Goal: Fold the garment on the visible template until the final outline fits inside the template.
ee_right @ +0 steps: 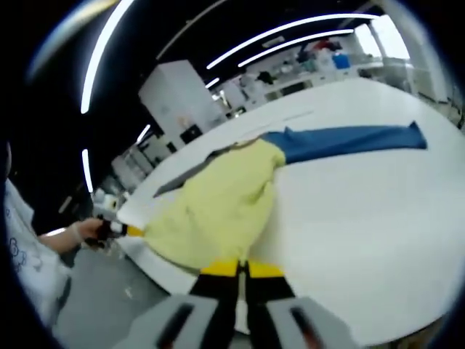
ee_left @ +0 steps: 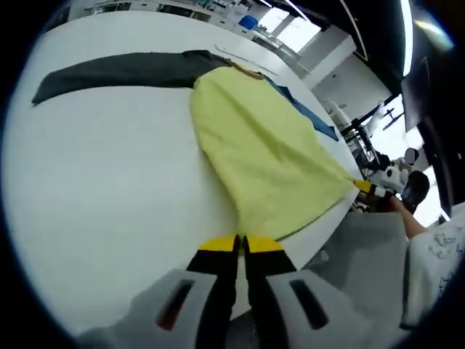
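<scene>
Left gripper view: the left gripper (ee_left: 240, 243) rises from the bottom edge with its yellow-tipped jaws pressed together on the near hem corner of the garment (ee_left: 261, 156). The garment is a pale yellow top with one dark grey sleeve (ee_left: 120, 71) and one blue sleeve (ee_left: 309, 110). It lies flat on the white table (ee_left: 109, 189), spreading away from the jaws toward the far side. The grey sleeve extends to the far left of the jaws; the blue sleeve lies along the far right edge of the yellow body. To the right of the jaws, at the table edge, the right gripper (ee_left: 365, 187) meets the other hem corner; a person's hand (ee_left: 407, 218) holds it.

Right gripper view: the right gripper (ee_right: 242, 269) has its jaws closed together on the hem of the yellow garment (ee_right: 218, 203), directly ahead of the tips. The blue sleeve (ee_right: 349, 140) runs far ahead and to the right across the table (ee_right: 363, 225). The grey sleeve (ee_right: 185, 177) shows beyond the yellow body, ahead and left. To the left of the jaws, the left gripper (ee_right: 129, 230) meets the opposite hem corner at the table edge, held by a gloved hand (ee_right: 83, 234).

A template outline cannot be made out on the table surface.
</scene>
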A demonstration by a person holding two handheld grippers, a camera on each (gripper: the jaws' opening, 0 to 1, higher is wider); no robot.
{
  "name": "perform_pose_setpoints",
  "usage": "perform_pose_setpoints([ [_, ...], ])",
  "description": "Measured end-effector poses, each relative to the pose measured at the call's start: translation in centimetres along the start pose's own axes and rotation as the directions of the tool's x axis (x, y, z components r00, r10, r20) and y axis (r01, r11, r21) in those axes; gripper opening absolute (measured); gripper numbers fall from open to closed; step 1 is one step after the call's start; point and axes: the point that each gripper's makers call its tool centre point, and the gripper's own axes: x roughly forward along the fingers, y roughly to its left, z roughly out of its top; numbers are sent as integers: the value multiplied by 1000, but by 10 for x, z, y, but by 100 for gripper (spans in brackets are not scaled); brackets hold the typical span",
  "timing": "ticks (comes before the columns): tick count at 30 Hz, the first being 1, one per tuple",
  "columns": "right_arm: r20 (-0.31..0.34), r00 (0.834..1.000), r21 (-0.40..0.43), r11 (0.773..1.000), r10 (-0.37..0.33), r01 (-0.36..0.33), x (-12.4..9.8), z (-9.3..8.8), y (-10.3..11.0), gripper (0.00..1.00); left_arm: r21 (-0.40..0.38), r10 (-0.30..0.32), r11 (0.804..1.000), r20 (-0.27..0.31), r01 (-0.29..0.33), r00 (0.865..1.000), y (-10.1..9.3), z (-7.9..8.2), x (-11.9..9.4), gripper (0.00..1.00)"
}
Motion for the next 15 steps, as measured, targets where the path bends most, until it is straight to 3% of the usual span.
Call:
perform_pose_setpoints([
  [8, -85, 996, 30, 1000, 0, 2, -2, -28, -4, 0, -50, 14, 999, -19, -15, 1000, -1, -14, -3, 0],
  [15, -123, 992, 29, 999, -8, 12, 2, -35, -8, 0, -60, 26, 998, -29, -28, 999, -1, -17, -3, 0],
])
